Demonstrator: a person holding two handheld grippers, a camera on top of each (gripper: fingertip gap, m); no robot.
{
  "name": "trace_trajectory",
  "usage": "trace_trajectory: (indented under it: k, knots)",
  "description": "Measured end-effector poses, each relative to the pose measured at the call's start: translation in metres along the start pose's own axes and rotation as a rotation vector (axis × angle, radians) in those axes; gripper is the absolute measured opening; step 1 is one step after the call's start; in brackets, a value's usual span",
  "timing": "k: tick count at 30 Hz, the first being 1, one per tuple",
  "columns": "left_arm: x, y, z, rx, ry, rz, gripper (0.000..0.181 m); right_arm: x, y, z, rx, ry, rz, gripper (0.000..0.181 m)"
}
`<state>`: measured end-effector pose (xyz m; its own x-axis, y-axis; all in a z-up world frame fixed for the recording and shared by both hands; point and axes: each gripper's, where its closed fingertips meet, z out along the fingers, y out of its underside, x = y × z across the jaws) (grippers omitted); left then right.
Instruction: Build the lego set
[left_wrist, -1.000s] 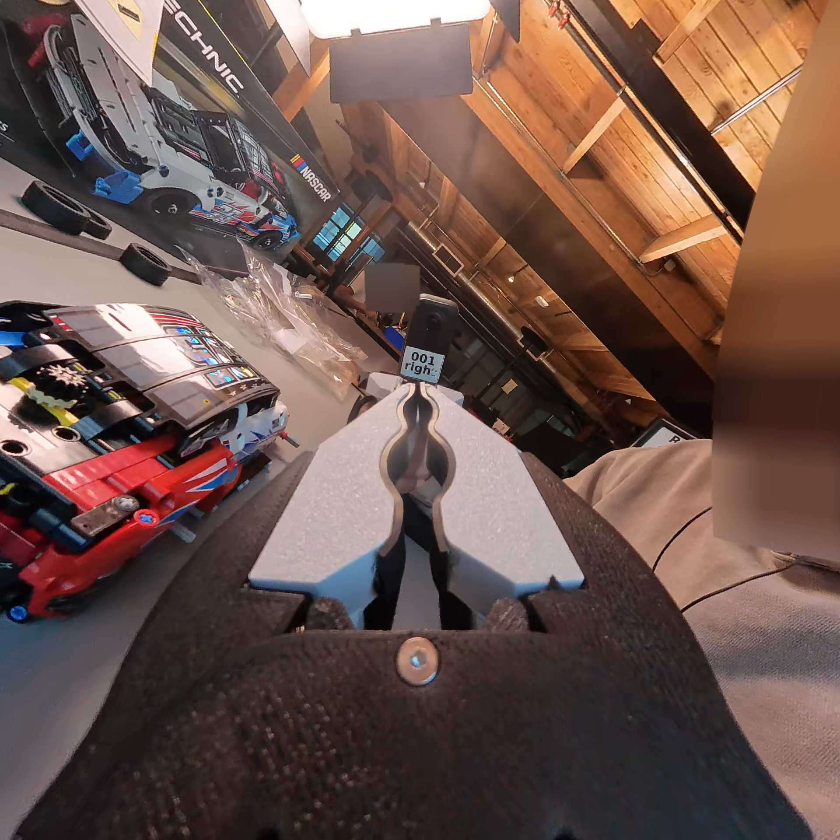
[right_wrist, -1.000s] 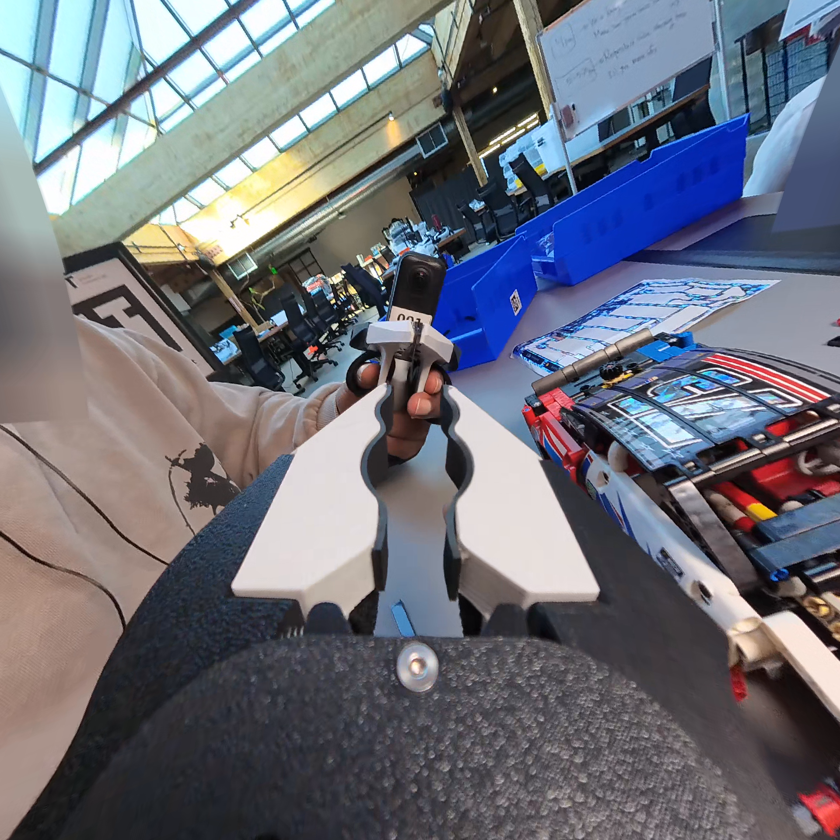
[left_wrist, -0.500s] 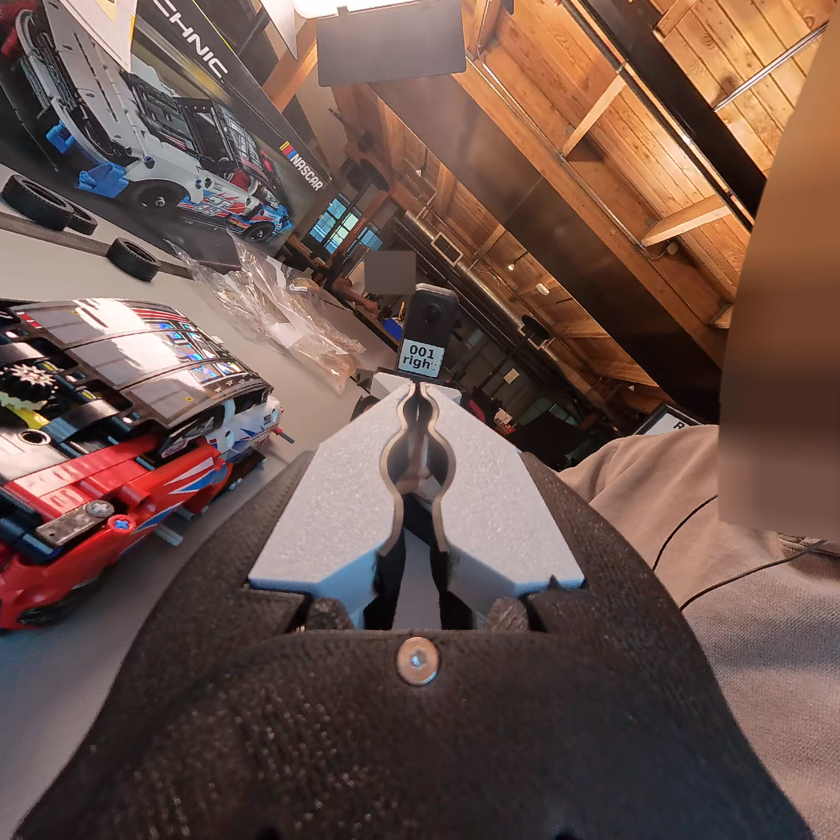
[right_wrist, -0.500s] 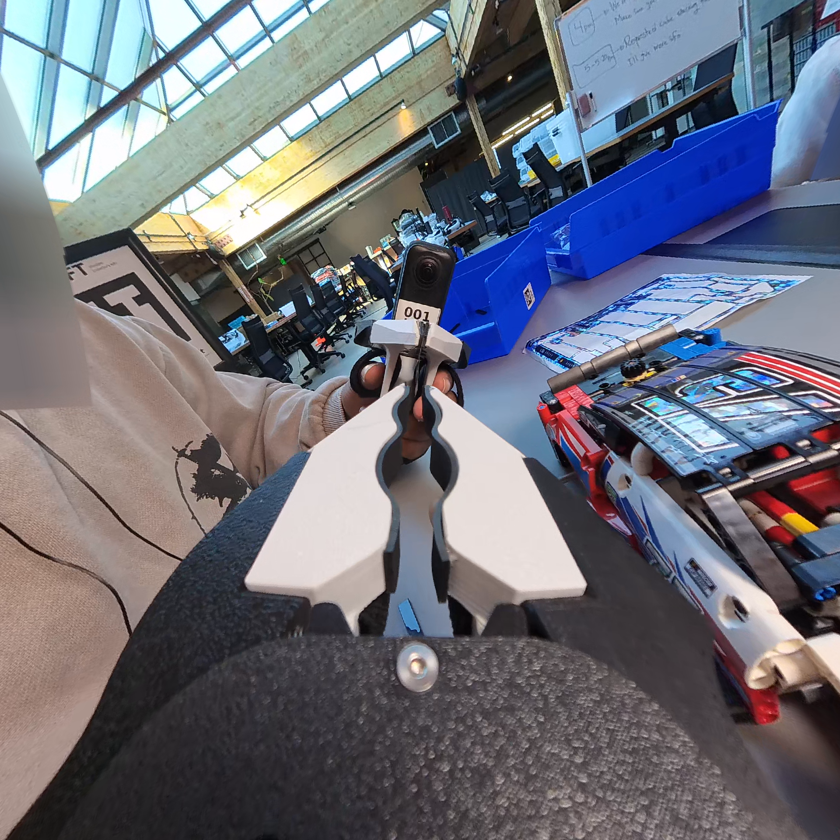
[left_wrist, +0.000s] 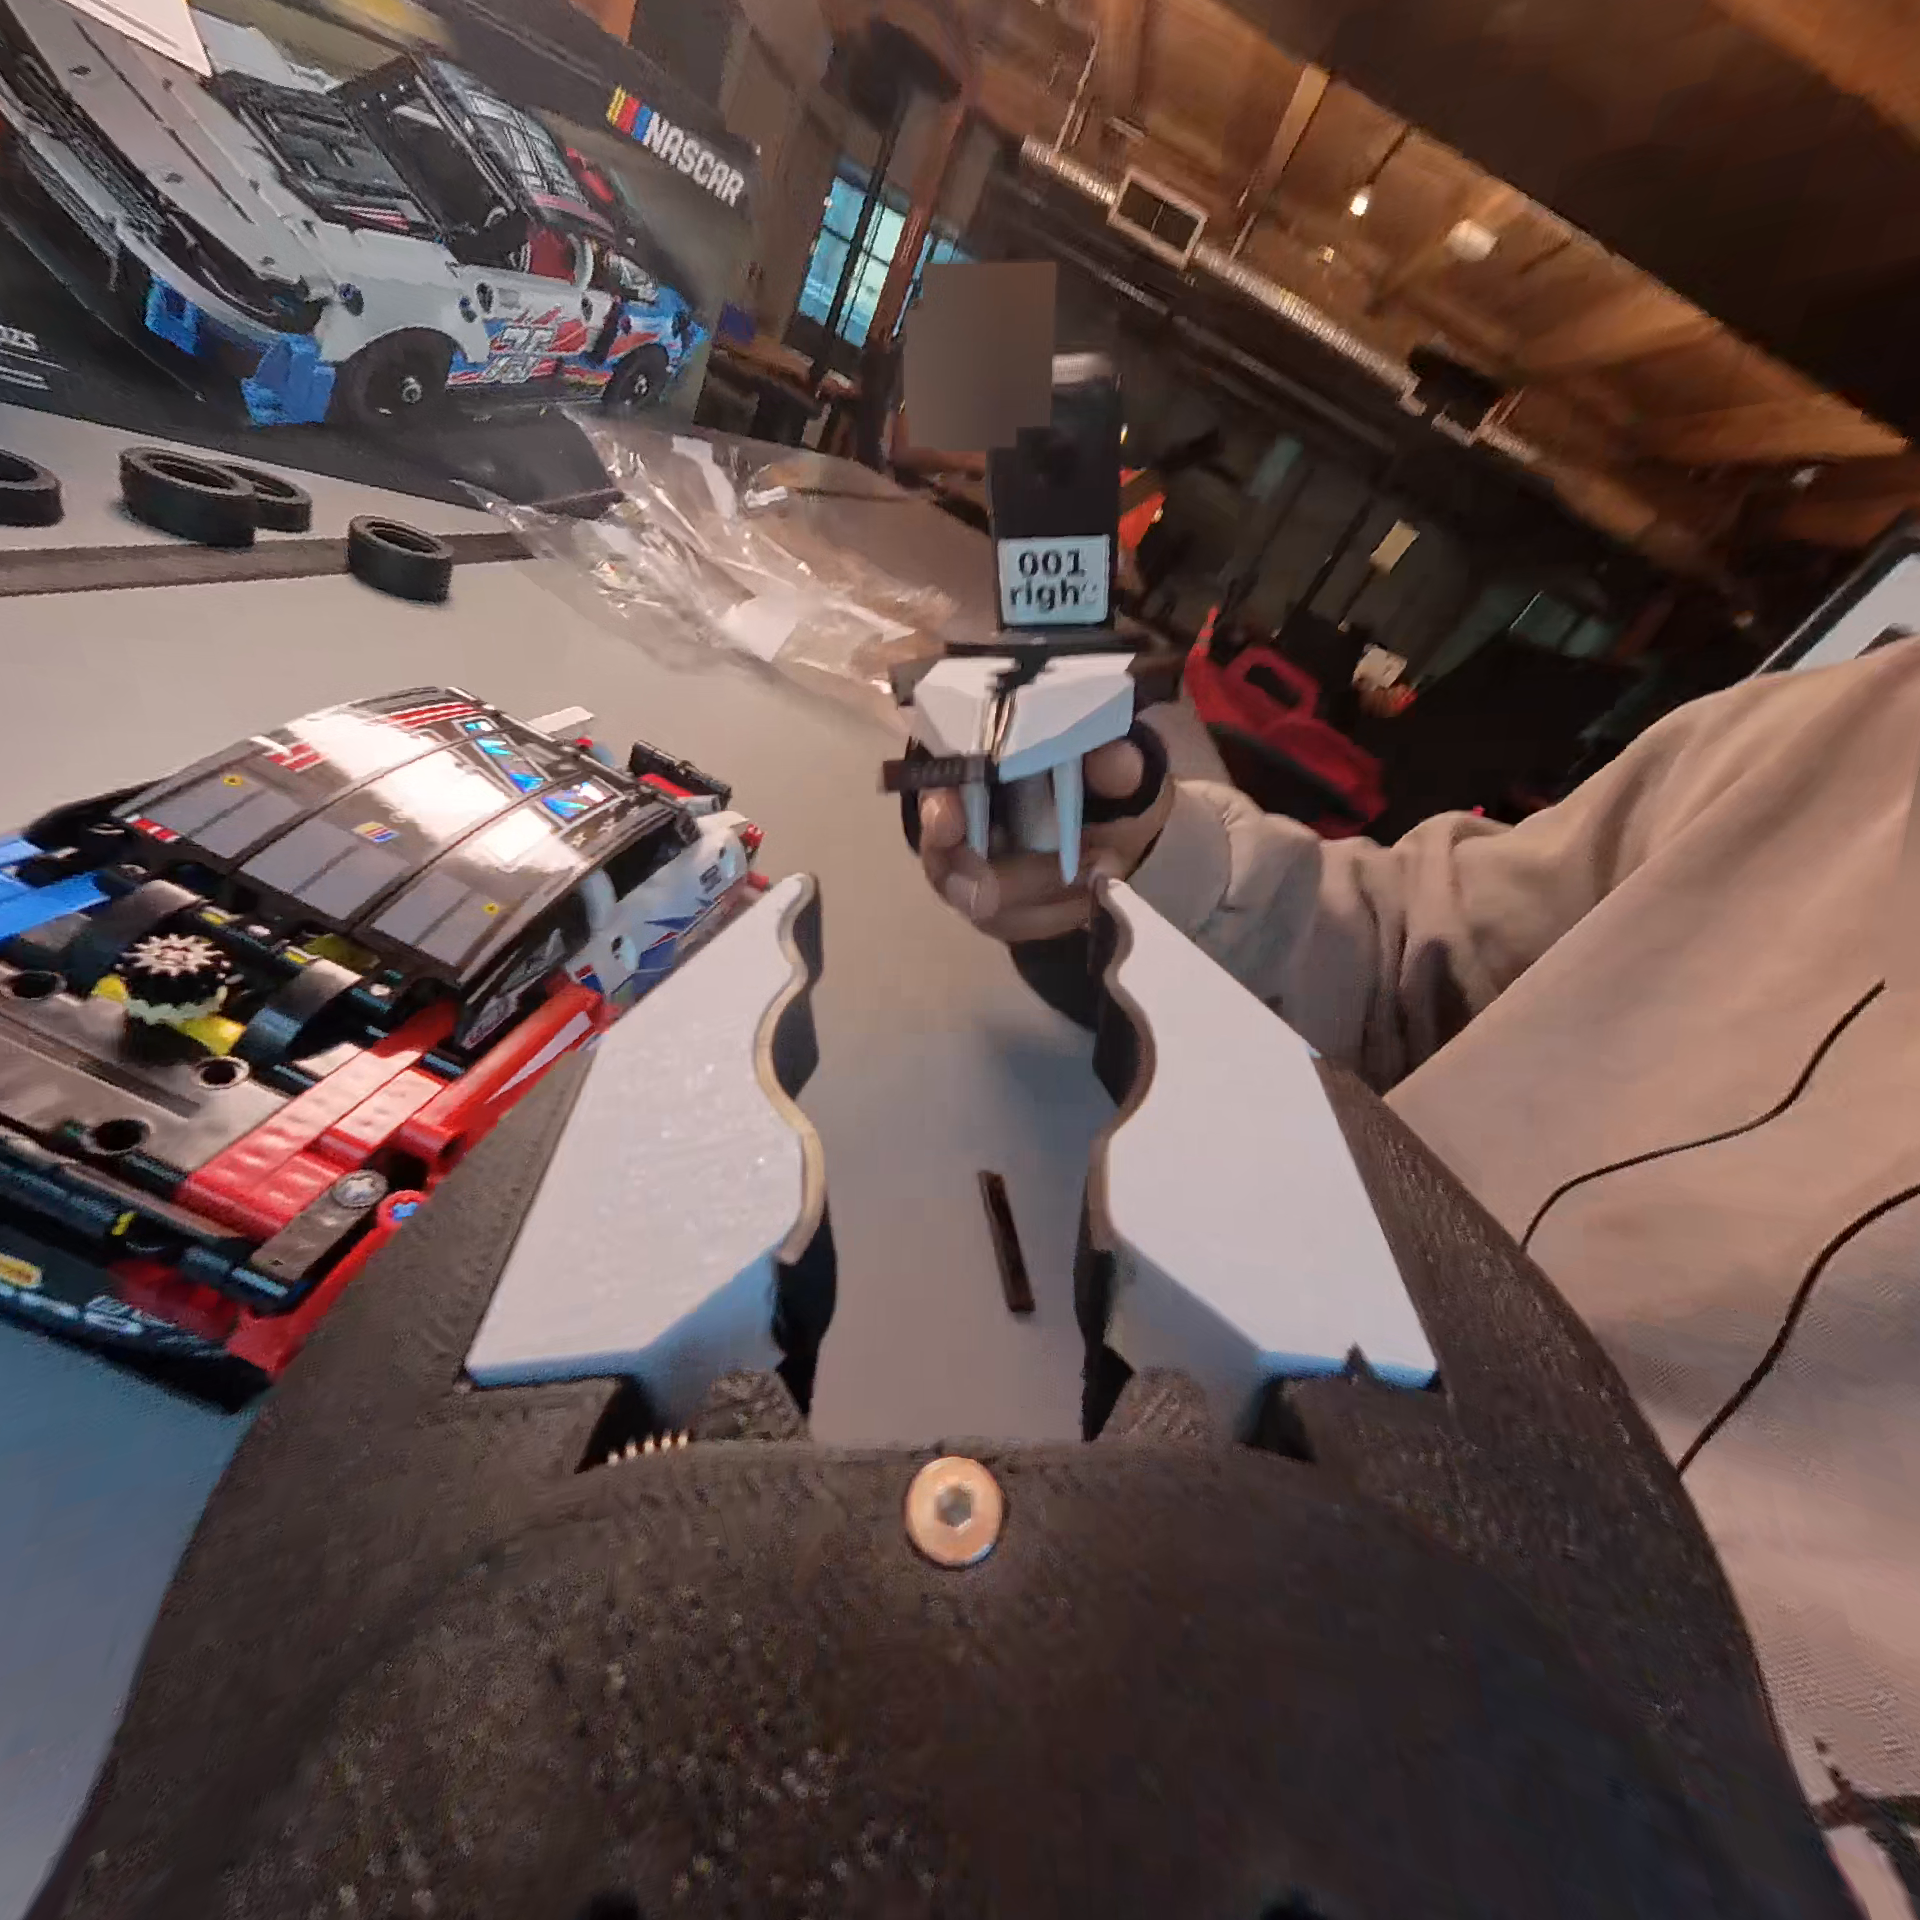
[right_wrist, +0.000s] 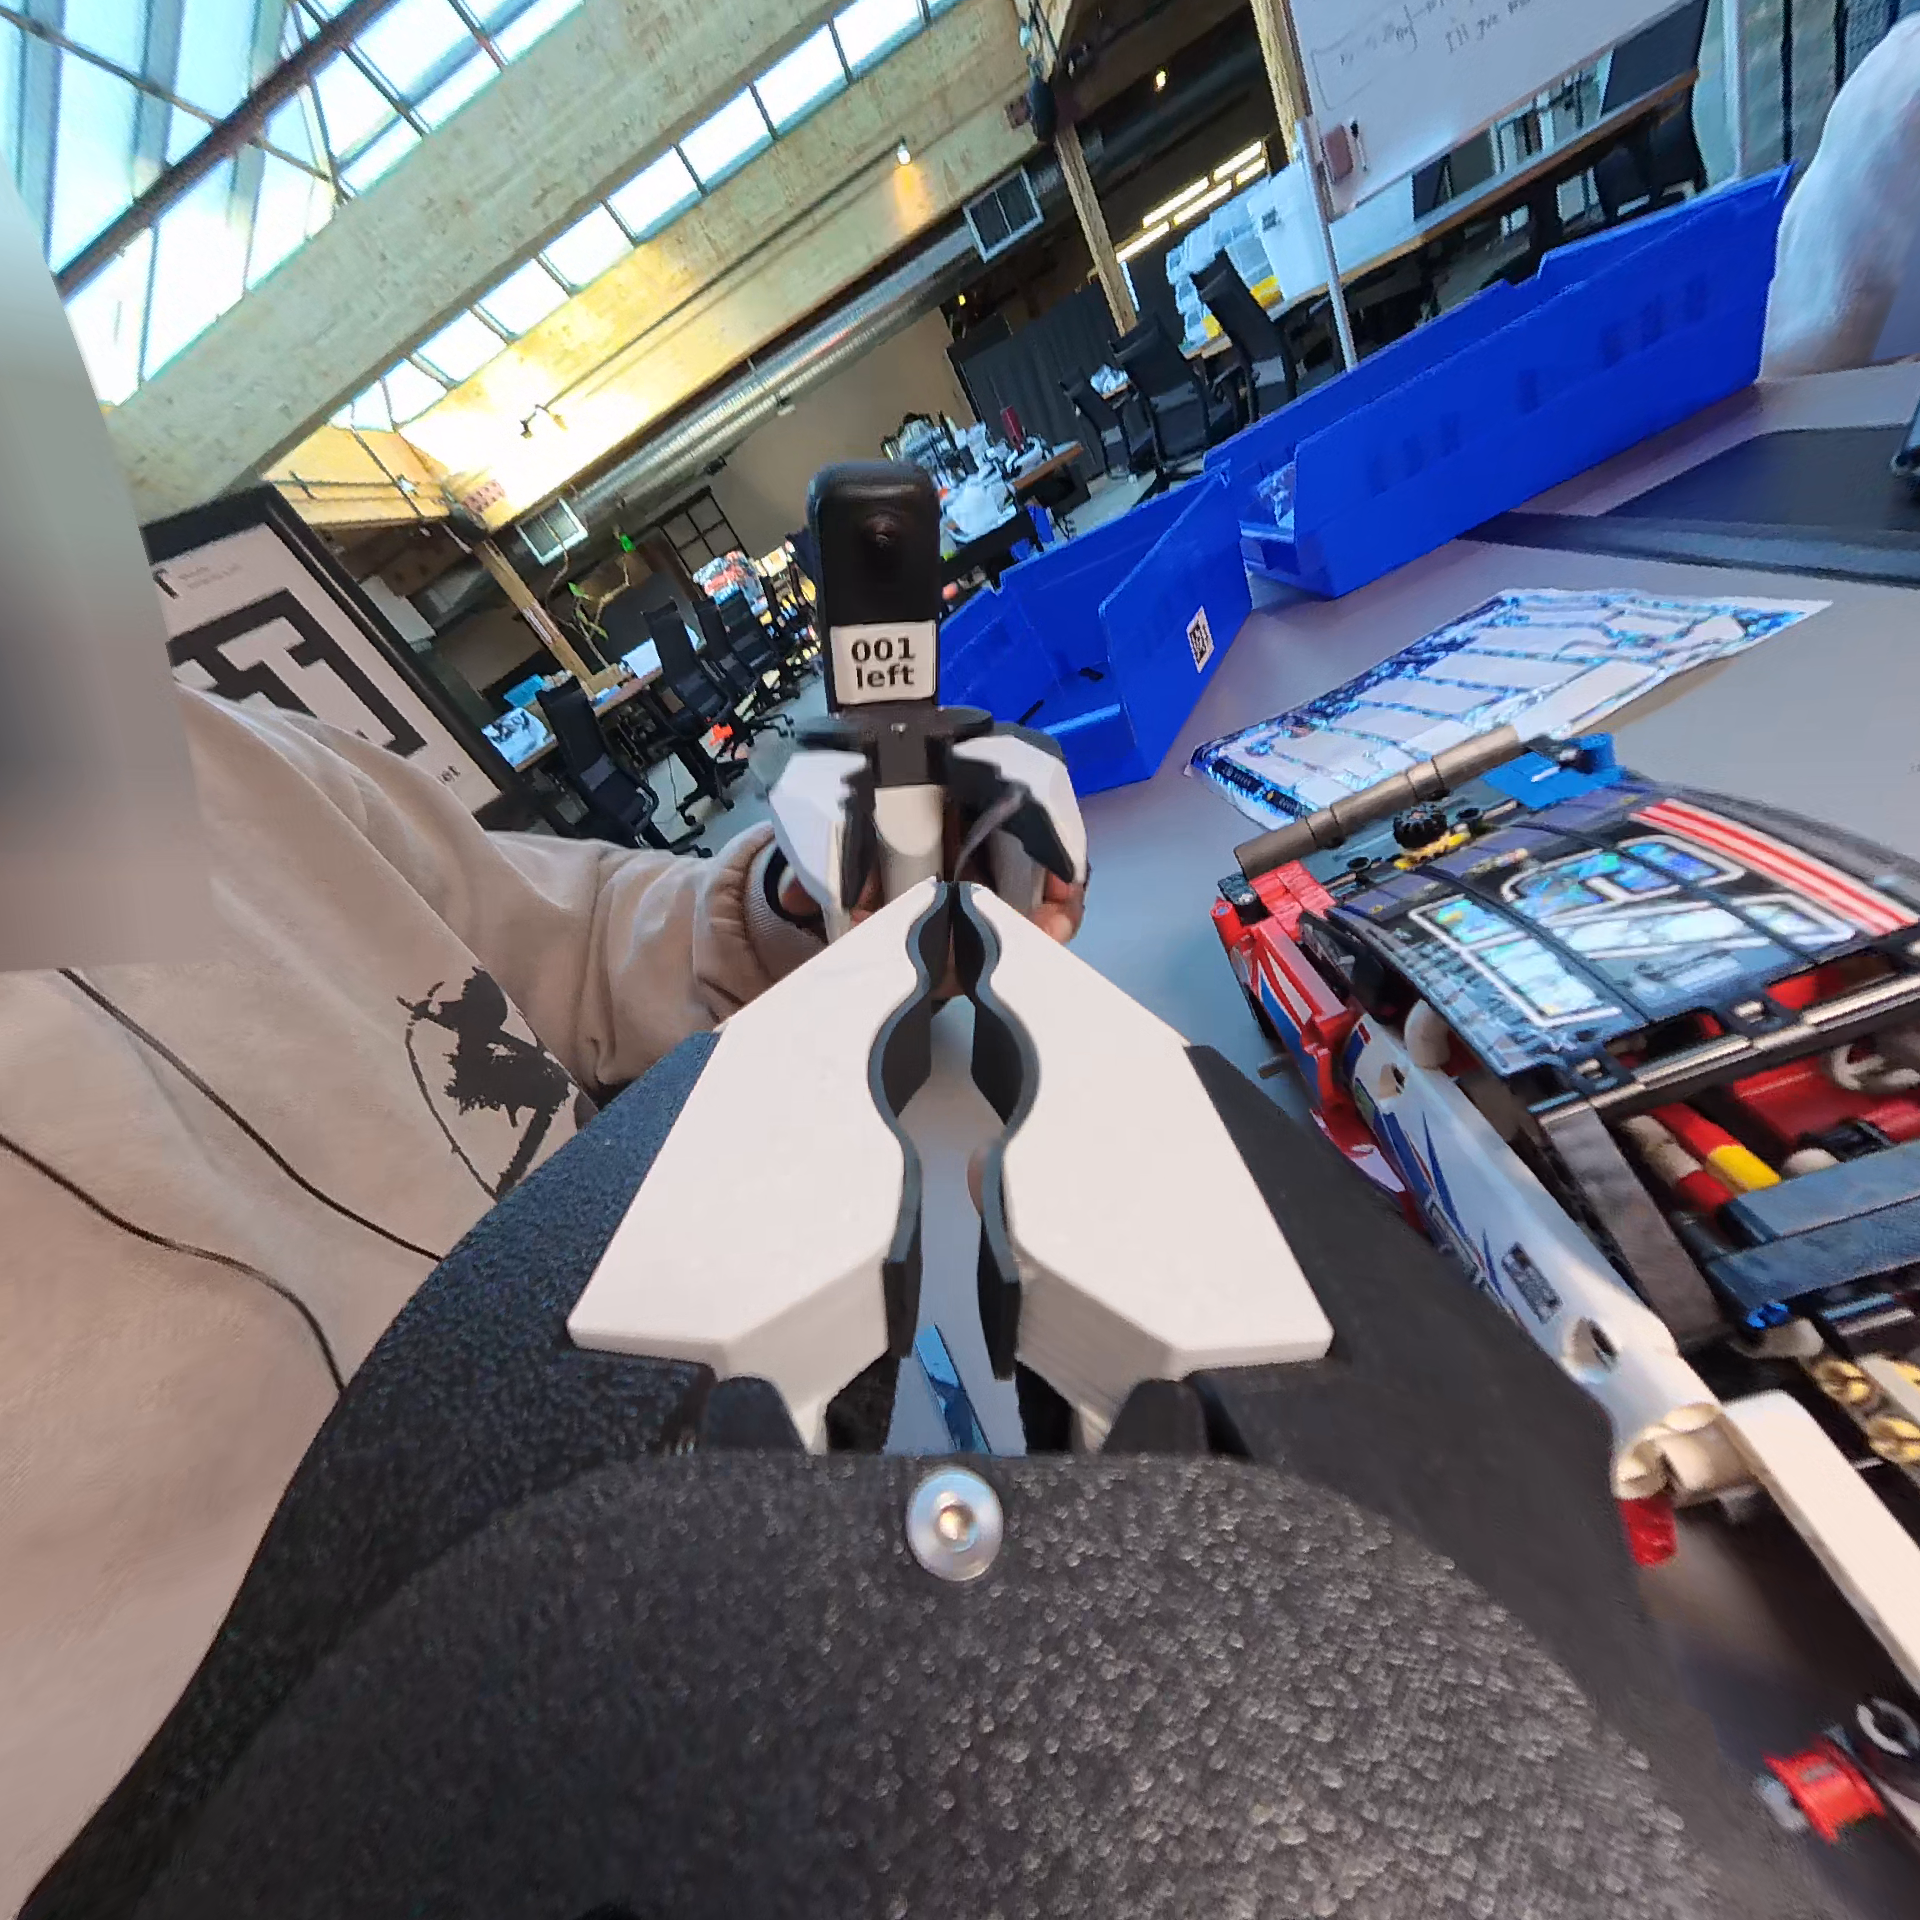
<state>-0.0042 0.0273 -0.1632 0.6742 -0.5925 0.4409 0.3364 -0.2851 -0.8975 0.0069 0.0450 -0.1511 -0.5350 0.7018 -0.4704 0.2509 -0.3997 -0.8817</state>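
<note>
The left gripper (left_wrist: 951, 899) is held with jaws spread above a dark axle (left_wrist: 1006, 1240) on the desk (left_wrist: 914, 997), while the right gripper (right_wrist: 954, 900) is seen with jaws closed, empty.

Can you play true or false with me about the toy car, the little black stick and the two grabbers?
1. The left gripper is open. True.
2. The right gripper is wide open. False: its fingers are nearly together, holding nothing.
3. A small black rod lies on the table between the left gripper's fingers. True.
4. The lego car is all green. False: it is red, white, black and blue.
5. Loose tyres lie on the table. True.
</note>
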Motion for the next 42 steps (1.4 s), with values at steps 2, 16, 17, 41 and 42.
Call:
trace_trajectory:
  k: [2,16,17,41,42]
  knots:
    - [-0.001,0.005,-0.001,-0.05,-0.021,0.041,0.053,-0.001,-0.012,-0.007,0.019,0.006,0.013,0.0]
    - [0.006,0.127,0.001,-0.665,-0.136,0.332,0.04,-0.023,-0.002,-0.074,-0.248,0.223,0.131,0.0]
    - [0.005,0.127,0.001,-0.679,-0.149,0.353,0.041,-0.025,0.002,-0.078,-0.251,0.227,0.158,0.0]
    - [0.014,0.141,0.004,-0.75,-0.097,0.467,0.021,-0.032,0.096,-0.057,-0.403,0.101,0.572,0.0]
    - [0.014,0.141,0.004,-0.755,-0.098,0.479,0.02,-0.032,0.098,-0.055,-0.413,0.097,0.58,0.0]
